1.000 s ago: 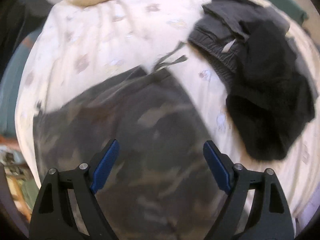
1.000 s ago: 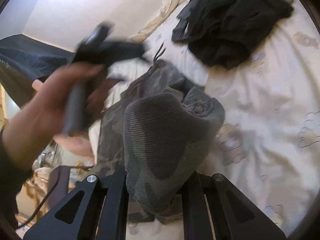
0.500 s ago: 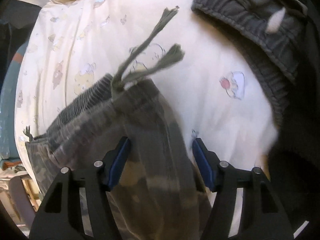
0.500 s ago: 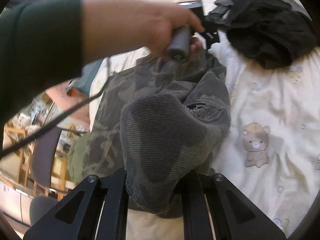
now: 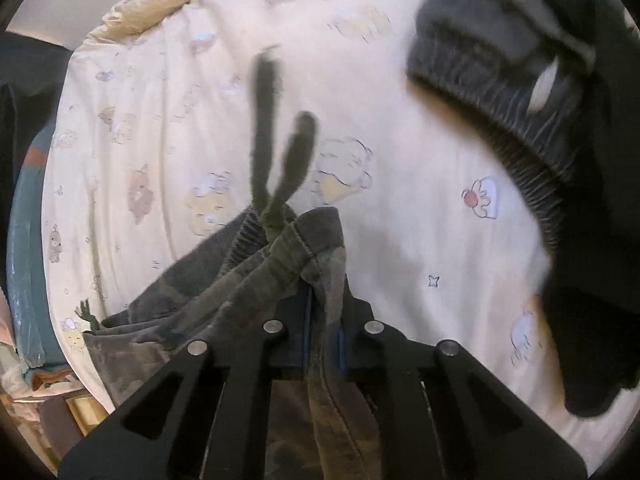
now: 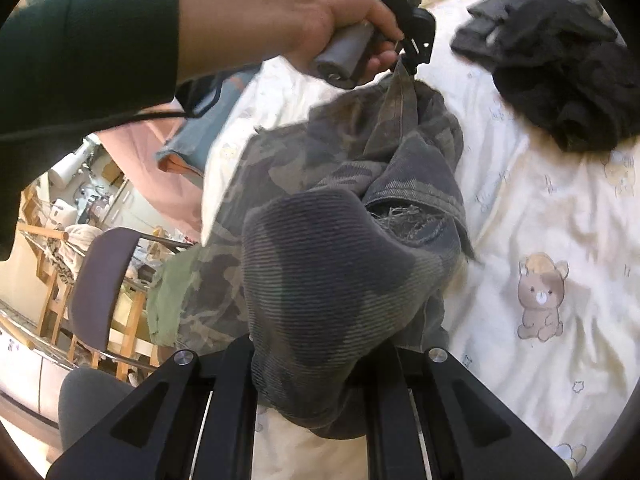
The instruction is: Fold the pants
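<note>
While both grippers' jaws pinch cloth — the left's closing — camouflage pants (image 6: 320, 208), bunched, rumpled, drawstring (image 5: 280, 168) loose.

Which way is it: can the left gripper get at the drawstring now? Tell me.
Probably not as things stand: the left gripper is closing on the pants at the waistband, fabric between its fingers. The drawstring hangs just past them, nothing in between.

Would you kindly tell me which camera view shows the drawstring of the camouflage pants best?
The left wrist view: the drawstring sticks up from the waistband with both ends showing against the cartoon-print sheet, though blurred. In the right wrist view the camouflage pants fill the middle, but no drawstring can be made out.
</note>
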The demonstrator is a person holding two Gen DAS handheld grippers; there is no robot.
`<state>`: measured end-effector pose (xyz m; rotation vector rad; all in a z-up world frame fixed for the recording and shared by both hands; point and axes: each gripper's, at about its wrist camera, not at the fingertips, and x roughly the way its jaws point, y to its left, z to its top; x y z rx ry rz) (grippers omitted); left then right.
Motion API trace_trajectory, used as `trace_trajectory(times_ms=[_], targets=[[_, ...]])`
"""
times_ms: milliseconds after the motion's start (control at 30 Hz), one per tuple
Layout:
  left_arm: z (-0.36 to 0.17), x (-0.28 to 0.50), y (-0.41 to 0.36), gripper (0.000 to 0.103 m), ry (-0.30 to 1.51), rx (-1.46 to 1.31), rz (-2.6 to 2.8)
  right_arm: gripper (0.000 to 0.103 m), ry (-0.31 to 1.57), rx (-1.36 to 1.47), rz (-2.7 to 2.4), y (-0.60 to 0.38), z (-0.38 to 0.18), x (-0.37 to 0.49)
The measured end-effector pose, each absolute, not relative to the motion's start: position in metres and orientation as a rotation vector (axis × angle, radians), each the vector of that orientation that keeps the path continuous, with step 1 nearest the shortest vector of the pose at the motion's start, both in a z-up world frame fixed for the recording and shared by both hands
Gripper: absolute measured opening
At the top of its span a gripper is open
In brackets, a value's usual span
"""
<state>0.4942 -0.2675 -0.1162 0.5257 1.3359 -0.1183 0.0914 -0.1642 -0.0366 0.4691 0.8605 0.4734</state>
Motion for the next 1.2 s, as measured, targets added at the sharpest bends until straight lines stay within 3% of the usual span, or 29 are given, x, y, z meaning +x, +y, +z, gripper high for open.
trace_trajectory(times_ms=[233,467,600,833,867,933,967,1033,1067,1133,1200], targets=[[-0.051,0.496,-0.215,0.007,1.325,0.310,-0.170,0.011,0.695,0.318,0.580,-0.140,0.008,0.070],[0.004,0.495,-0.107,0.007,1.270,0.183,-0.137,0.011,0.673,0.171,0.778,-0.077,0.038,0.077],[0.001,0.484,-0.031,0.007,1.251,0.149,-0.112,0.011,0.740,0.050,0.888,-0.011,0.029,0.086],[-0.052,0.472,0.090,0.007,1.269,-0.051,-0.059,0.016,0.901,-0.148,0.983,0.092,-0.034,0.099],[-0.060,0.469,0.101,0.011,1.272,-0.057,-0.055,0.016,0.920,-0.171,0.986,0.101,-0.040,0.100],[-0.074,0.465,0.120,0.017,1.280,-0.095,-0.032,0.024,0.962,-0.208,0.994,0.116,-0.057,0.101],[-0.080,0.462,0.129,0.034,1.289,-0.115,-0.008,0.026,0.998,-0.223,0.991,0.123,-0.067,0.101],[-0.083,0.456,0.141,0.057,1.282,-0.127,0.039,0.033,1.031,-0.259,0.973,0.132,-0.075,0.096],[-0.079,0.452,0.147,0.057,1.255,-0.133,0.043,0.038,1.029,-0.275,0.973,0.133,-0.076,0.092],[-0.065,0.447,0.155,0.057,1.201,-0.145,0.037,0.073,1.011,-0.277,1.060,0.132,-0.070,0.078],[-0.048,0.442,0.163,0.057,1.138,-0.179,0.018,0.079,0.989,-0.217,1.166,0.128,-0.058,0.065]])
